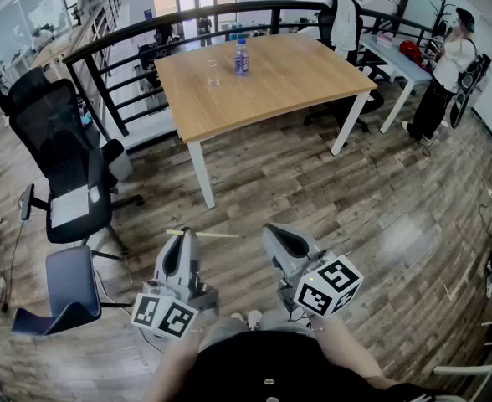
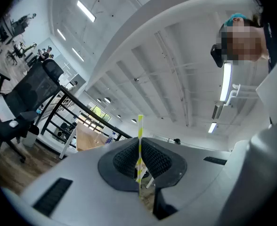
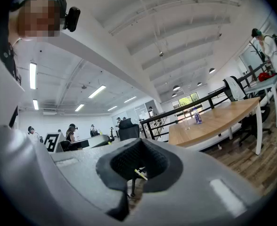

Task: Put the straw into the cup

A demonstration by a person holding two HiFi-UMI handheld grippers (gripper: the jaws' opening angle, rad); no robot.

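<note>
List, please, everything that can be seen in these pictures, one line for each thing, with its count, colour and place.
table: one, light wood top on white legs, middle of the room
cup: one, clear, on the table, left of the bottle
bottle: one, clear with a blue label, on the table
office chair: one, black, at the left
blue chair: one, dark blue, lower left
railing: one, black, behind the table
person: one, white top and black trousers, far right
straw: one, yellow and white, lying crosswise in the left claw
left claw: one, grey, shut on the straw
right claw: one, grey, shut, holding nothing
</note>
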